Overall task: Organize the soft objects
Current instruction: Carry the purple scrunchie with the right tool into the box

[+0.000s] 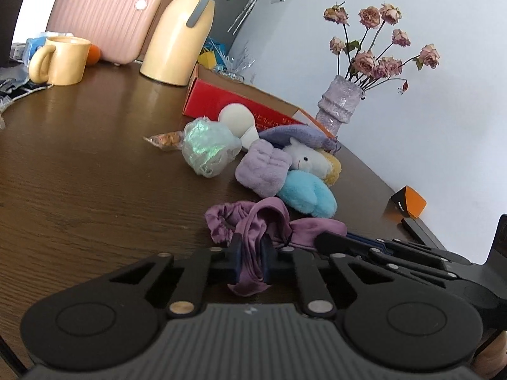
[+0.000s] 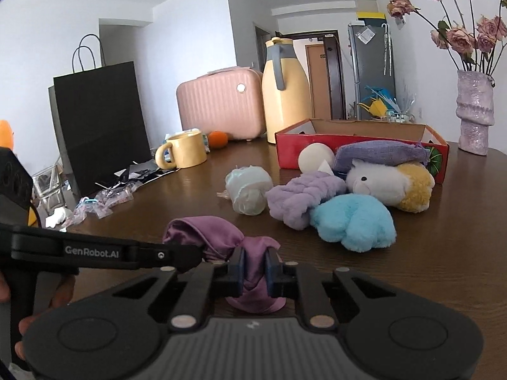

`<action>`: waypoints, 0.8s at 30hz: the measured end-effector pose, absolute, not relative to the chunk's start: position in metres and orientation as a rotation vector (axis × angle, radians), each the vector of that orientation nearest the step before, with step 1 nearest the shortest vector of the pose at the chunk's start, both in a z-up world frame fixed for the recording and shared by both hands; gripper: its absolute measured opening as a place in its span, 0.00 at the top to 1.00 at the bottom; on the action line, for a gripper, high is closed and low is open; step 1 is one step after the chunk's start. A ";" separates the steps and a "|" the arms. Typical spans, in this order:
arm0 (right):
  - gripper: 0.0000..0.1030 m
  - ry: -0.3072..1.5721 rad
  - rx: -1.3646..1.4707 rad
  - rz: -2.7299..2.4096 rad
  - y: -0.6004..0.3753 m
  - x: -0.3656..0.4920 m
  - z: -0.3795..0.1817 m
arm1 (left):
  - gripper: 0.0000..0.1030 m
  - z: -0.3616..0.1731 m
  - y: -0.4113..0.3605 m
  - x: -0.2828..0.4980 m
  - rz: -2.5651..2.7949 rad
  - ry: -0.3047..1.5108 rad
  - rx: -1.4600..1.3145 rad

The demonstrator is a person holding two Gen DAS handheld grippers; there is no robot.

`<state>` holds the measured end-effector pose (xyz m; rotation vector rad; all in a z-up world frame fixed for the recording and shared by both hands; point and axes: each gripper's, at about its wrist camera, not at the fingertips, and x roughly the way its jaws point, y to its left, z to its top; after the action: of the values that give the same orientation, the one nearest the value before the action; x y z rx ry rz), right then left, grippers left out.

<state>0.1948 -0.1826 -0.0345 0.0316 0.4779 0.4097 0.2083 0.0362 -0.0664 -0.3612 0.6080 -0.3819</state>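
Left wrist view: purple satin cloth (image 1: 253,221) is pinched between the closed fingers of the left gripper (image 1: 252,253); plush pile (image 1: 285,171) lies beyond the fingertips, unsorted.
Right wrist view: the same cloth is clamped by the right gripper (image 2: 255,264); red box (image 2: 361,139), beyond the fingertips, appears unfilled.

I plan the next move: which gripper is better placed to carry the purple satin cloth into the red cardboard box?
Probably right. Both grippers pinch the purple satin cloth, but the right gripper faces the red cardboard box.
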 end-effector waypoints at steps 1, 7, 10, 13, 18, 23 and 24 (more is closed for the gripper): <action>0.89 0.468 0.029 0.406 -0.183 0.193 -0.032 | 0.91 -0.065 0.036 0.207 -0.380 0.603 -0.360; 0.89 0.352 0.024 0.400 -0.196 0.203 0.001 | 0.94 -0.027 0.033 0.218 -0.440 0.484 -0.386; 0.90 0.303 -0.012 0.396 -0.206 0.235 0.031 | 0.95 0.003 0.023 0.253 -0.461 0.451 -0.354; 0.90 0.274 -0.046 0.378 -0.221 0.289 0.065 | 0.95 0.037 0.009 0.307 -0.466 0.436 -0.315; 0.90 0.354 -0.065 0.321 -0.249 0.420 0.103 | 0.95 0.077 -0.029 0.435 -0.484 0.489 -0.274; 0.90 0.570 0.005 0.300 -0.270 0.561 0.083 | 0.95 0.061 -0.064 0.568 -0.383 0.641 -0.210; 0.90 0.603 0.032 0.306 -0.272 0.577 0.077 | 0.95 0.053 -0.067 0.593 -0.370 0.684 -0.201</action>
<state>0.5774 -0.2716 0.0768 0.0316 0.6031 0.3060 0.5929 -0.0668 0.0533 -0.2005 0.6842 -0.3695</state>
